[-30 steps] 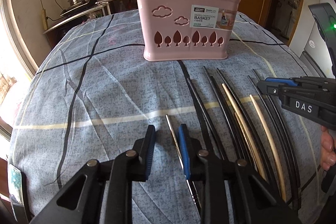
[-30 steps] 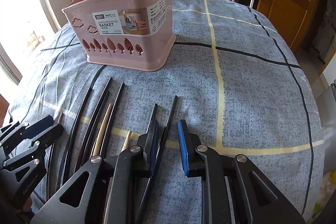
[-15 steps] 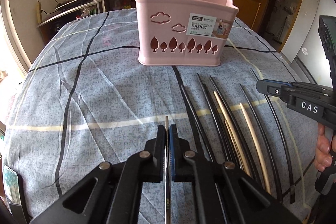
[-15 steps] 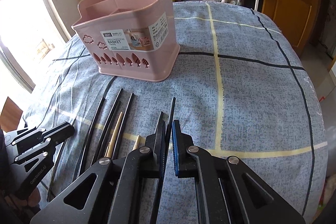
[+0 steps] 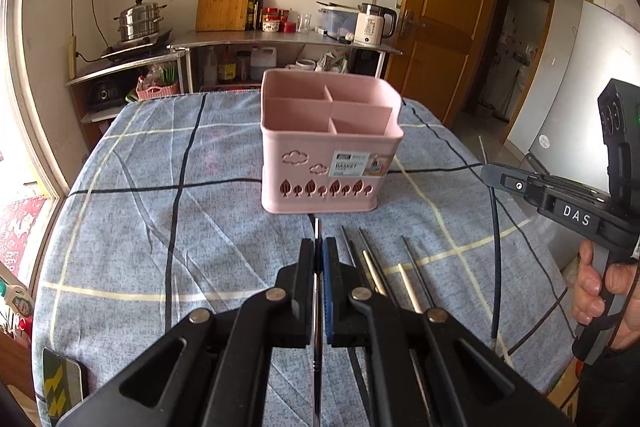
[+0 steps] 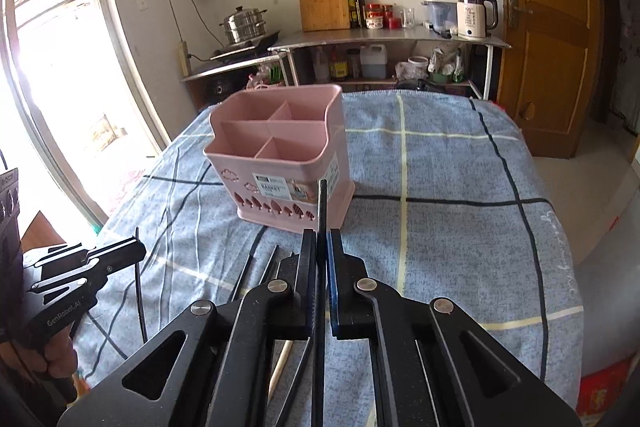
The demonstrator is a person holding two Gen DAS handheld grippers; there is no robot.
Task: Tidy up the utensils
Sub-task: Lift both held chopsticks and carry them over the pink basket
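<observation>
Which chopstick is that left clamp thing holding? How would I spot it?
Find the pink basket on the blue checked cloth. Just in front of it, the left hand-held gripper pinches one thin metal chopstick. Unlike the black and pale wooden ones lying alongside, it is silvery and lifted off the cloth.

left wrist view: sits behind the left gripper (image 5: 320, 247), looks down over the table (image 5: 120, 227) to its far edge, close above it
right wrist view: same setup behind the right gripper (image 6: 320, 239), angled leftward
shared: pink basket (image 5: 320, 171) mid-table, far-wall shelf, door
cross-view: each sees the other gripper at its side edge
</observation>
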